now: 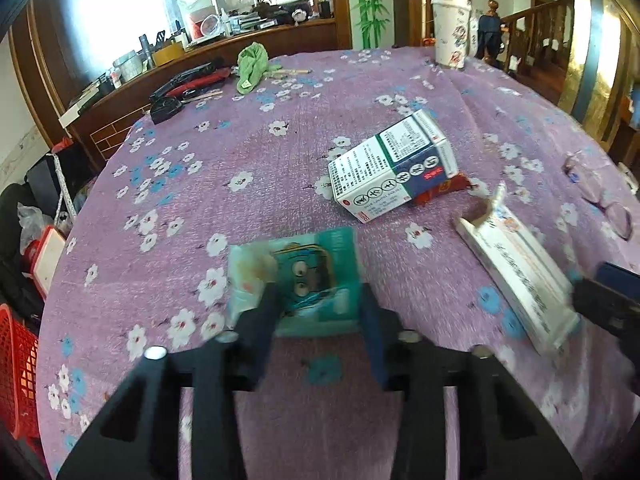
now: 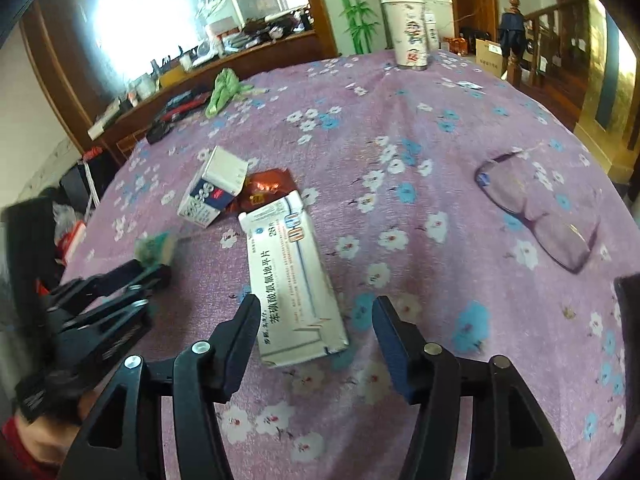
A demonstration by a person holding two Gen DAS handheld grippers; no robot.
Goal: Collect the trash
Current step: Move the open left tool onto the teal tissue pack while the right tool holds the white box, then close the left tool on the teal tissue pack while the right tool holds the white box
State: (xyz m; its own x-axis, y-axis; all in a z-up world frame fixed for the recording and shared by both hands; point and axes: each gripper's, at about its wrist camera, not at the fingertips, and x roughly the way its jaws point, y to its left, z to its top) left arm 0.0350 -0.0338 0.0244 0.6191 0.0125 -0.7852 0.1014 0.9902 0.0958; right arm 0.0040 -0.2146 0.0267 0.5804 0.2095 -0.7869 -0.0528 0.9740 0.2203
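A teal cartoon wrapper [image 1: 298, 276] lies on the purple flowered tablecloth [image 1: 280, 152]. My left gripper [image 1: 320, 300] is open, its fingers on either side of the wrapper's near edge. A long white medicine box [image 2: 294, 276] lies in front of my right gripper [image 2: 316, 312], which is open with the box's near end between its fingers. The long box also shows in the left wrist view [image 1: 520, 276]. A white and blue carton [image 1: 394, 164] rests on a red wrapper [image 1: 440, 190] mid-table; the right wrist view shows the carton [image 2: 214, 190] and the red wrapper [image 2: 266, 186] too.
Glasses [image 2: 540, 208] lie to the right. A lidded paper cup [image 1: 450, 30] stands at the far edge. A green cloth [image 1: 250, 66] and black items [image 1: 188, 84] lie at the far left. A red basket [image 1: 18, 368] sits below the table's left edge.
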